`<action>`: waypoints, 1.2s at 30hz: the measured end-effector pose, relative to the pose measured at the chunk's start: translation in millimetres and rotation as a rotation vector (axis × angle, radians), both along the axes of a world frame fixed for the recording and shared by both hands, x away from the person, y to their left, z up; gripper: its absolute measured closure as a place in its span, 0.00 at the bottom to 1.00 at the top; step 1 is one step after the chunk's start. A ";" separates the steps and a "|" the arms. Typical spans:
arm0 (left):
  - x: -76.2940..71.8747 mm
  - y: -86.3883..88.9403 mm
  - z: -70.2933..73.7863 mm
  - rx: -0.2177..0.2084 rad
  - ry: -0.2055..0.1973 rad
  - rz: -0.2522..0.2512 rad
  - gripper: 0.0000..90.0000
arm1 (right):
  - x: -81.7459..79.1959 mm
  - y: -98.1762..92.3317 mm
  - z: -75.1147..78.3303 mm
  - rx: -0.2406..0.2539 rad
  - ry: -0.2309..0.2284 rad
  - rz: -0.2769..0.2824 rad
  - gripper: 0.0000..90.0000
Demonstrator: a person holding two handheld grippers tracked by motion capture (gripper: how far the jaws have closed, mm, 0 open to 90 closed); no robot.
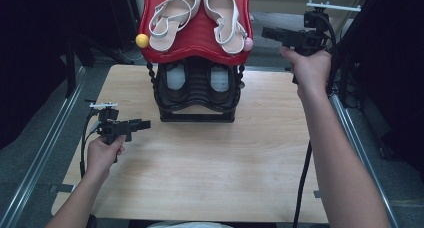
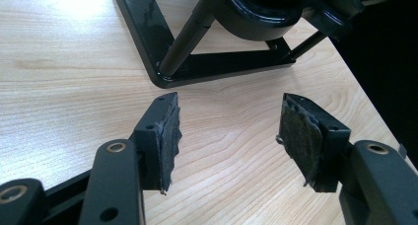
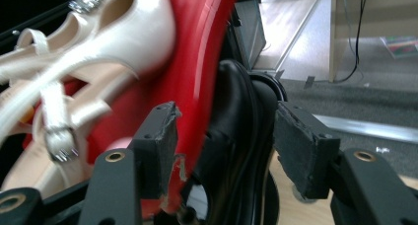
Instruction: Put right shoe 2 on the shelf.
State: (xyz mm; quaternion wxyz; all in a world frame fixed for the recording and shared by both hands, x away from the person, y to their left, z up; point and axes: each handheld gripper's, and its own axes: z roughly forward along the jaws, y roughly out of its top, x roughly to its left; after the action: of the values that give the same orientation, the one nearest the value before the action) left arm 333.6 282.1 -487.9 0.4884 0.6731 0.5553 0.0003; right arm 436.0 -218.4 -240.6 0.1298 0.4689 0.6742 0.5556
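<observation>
Our left gripper [image 1: 142, 124] hangs low over the left part of the wooden table [image 1: 210, 168], held in the left hand [image 1: 102, 153], with its jaws spread apart and nothing between them; in the left gripper view [image 2: 229, 138] we see bare wood between the worn pads [image 2: 170, 136] and, just ahead, the black base frame of the shoe rack [image 2: 217, 69]. Our right gripper [image 1: 267, 34] is raised at the far right, gripped by the right hand [image 1: 310, 68], its jaws likewise parted and empty, pointing toward the rack's upper tier. In the right gripper view [image 3: 224, 151] the red shelf [image 3: 197, 72] and the black tier [image 3: 236, 126] below it stand close in front of the jaws, though we cannot tell whether anything touches. From the high view, the rack [image 1: 197, 88] stands at the far middle of the table, and a pair of cream strappy sandals [image 1: 197, 15] lies side by side on the red top shelf [image 1: 195, 43]. A yellow ball [image 1: 142, 40] caps the shelf's left corner and a pink ball [image 1: 248, 44] its right.
</observation>
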 end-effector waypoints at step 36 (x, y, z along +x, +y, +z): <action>0.8 1.0 -1.1 0.007 0.001 0.007 0.46 | -44.9 -27.5 -126.4 0.015 0.119 -0.002 0.48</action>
State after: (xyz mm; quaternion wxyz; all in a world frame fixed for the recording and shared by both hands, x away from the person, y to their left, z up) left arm 334.4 283.1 -489.1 0.4859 0.6729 0.5578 0.0034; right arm 391.1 -245.9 -367.0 0.0866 0.5029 0.6761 0.5315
